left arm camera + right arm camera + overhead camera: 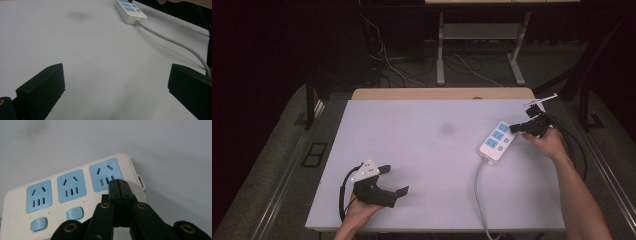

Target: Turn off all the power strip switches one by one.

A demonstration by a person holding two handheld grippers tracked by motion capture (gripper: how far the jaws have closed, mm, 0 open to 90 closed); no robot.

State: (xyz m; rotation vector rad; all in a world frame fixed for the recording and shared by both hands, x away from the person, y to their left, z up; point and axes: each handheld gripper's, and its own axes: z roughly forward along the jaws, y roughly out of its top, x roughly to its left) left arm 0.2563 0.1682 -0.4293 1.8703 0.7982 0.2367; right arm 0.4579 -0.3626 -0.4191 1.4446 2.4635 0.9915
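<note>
White plastic power strip with three blue sockets lies right under the right gripper, whose jaws are pressed together over the end socket's edge. Judging by this, press straight down onto a blue switch, keeping the tip centred. Left gripper rests spread, well away.

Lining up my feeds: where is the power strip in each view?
High view: power strip right of centre, under the right gripper.
Left gripper view: top edge, right of centre.
Right gripper view: left and centre, behind the shut jaws.
Shared landmark: its grey cable.
</note>
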